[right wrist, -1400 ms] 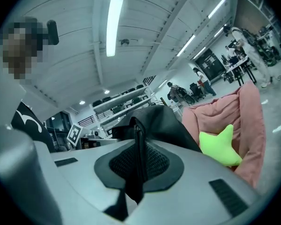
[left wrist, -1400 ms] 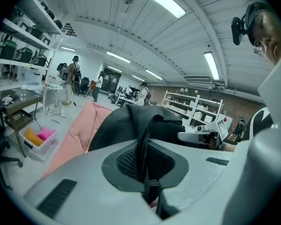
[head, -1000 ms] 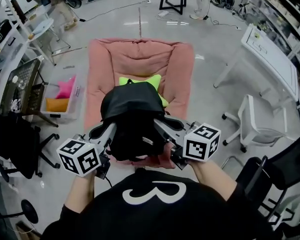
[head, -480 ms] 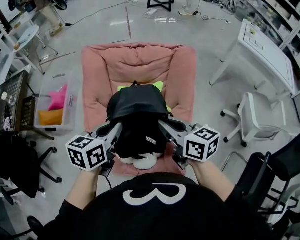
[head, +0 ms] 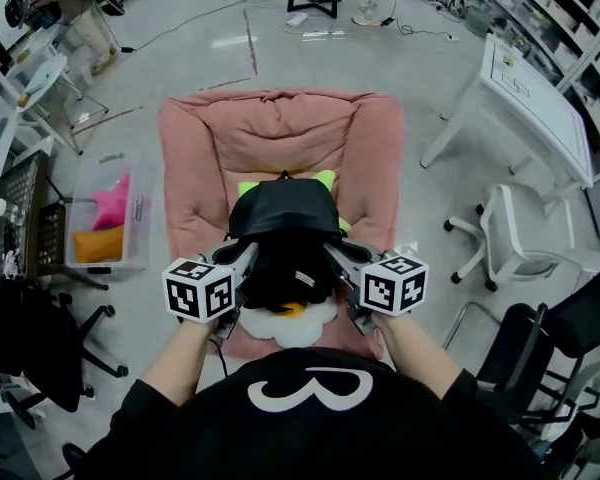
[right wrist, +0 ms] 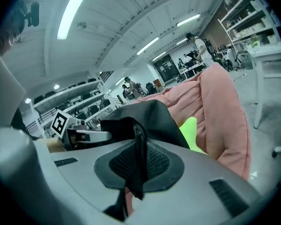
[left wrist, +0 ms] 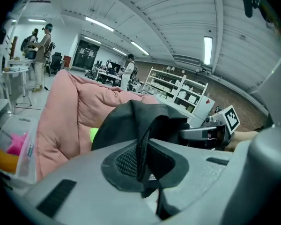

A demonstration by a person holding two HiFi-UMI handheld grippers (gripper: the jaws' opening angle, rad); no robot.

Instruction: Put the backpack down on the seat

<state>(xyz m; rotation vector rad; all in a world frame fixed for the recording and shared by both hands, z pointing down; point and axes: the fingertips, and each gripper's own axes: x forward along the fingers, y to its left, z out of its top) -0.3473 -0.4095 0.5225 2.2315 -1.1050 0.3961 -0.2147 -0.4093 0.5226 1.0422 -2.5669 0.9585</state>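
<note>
A black backpack (head: 283,230) hangs between my two grippers over the front half of a pink padded seat (head: 280,128). My left gripper (head: 246,260) is shut on a fold of its black fabric (left wrist: 141,139), and my right gripper (head: 332,255) is shut on another fold (right wrist: 139,146). In the left gripper view the backpack (left wrist: 131,118) bulges ahead of the jaws, with the right gripper (left wrist: 210,132) beyond it. A white and orange soft thing (head: 292,318) shows under the backpack; whether it belongs to the backpack is unclear. A lime-green cushion (head: 324,180) lies on the seat behind the backpack.
A clear bin (head: 110,218) with pink and orange things stands left of the seat. A white desk (head: 540,108) and white chair (head: 510,238) are on the right. Black office chairs sit at the near left (head: 30,318) and near right (head: 570,328). People stand far off.
Both grippers have come down and forward with the backpack, closer to the seat. The white and orange soft thing has come into view beneath the backpack.
</note>
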